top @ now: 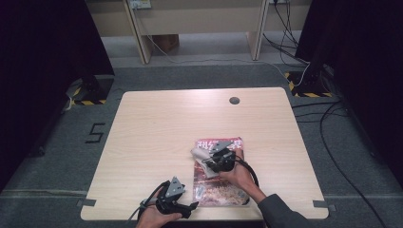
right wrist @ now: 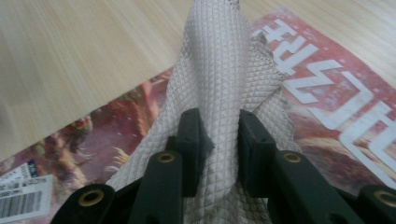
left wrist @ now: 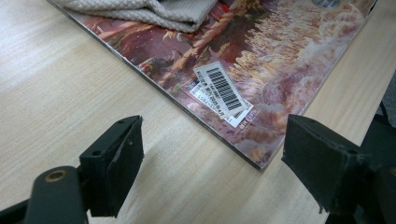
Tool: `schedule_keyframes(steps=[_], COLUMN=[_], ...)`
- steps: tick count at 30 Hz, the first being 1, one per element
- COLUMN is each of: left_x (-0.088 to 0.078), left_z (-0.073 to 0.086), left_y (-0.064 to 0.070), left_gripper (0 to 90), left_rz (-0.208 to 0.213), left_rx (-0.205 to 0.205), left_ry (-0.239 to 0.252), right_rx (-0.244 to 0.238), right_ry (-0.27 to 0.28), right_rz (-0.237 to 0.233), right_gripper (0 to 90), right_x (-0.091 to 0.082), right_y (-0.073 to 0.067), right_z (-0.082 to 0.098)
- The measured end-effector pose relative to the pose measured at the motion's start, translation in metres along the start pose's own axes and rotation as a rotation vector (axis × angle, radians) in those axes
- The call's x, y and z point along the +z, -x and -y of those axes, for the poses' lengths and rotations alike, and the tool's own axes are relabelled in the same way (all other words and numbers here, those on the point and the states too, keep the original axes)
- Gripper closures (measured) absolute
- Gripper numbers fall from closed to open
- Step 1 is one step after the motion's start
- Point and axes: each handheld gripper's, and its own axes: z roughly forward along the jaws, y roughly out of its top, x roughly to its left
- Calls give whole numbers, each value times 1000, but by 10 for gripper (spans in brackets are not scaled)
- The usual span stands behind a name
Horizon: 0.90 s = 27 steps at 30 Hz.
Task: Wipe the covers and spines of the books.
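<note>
A: Right claw [right wrist: 219,144]?
B: Pinching a fold of the grey cloth [right wrist: 219,70], jaws pressed on it from both sides. Cloth pulled up into a ridge between them, quilted weave plain to see in the right gripper view.

A: And under the cloth?
B: A magazine [top: 219,183], lying flat on the surface [top: 157,128], near the near edge, toward the right corner. Red cover, white lettering at the far end, barcode sticker [left wrist: 225,91] toward the near end. Cloth [top: 202,156] resting on the far left part of the cover.

A: Left claw [left wrist: 210,168]?
B: Spread wide, nothing between the jaws. Low over the bare wood just beside the magazine's near corner, pointing at it, not touching. Seen from above [top: 190,208], close to the near edge, just left of the magazine.

A: Claws close together?
B: Apart; most of the magazine's length between them.
</note>
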Motion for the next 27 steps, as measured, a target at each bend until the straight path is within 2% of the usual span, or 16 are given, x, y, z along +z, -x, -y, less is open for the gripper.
schedule_keyframes(steps=[5,11,15,25,27], left_x=[-1,-1,-1,0,1], left_z=[0,0,0,0,0], left_y=[-1,-1,-1,0,0], left_gripper=[197,197,198,197,197], left_rz=[-5,-3,1,-2,0], left_rx=[-6,-5,-1,-1,0], left_ry=[1,-1,-3,-2,-6], right_rx=[38,103,150,197,180], right_ry=[-9,-15,-11,-11,-15], right_rz=[29,101,132,181,191], right_gripper=[732,732,732,734,738], right_x=[-8,-30,-40,-48,-47], right_y=[17,41,54,70,69], right_z=[7,29,40,47,47])
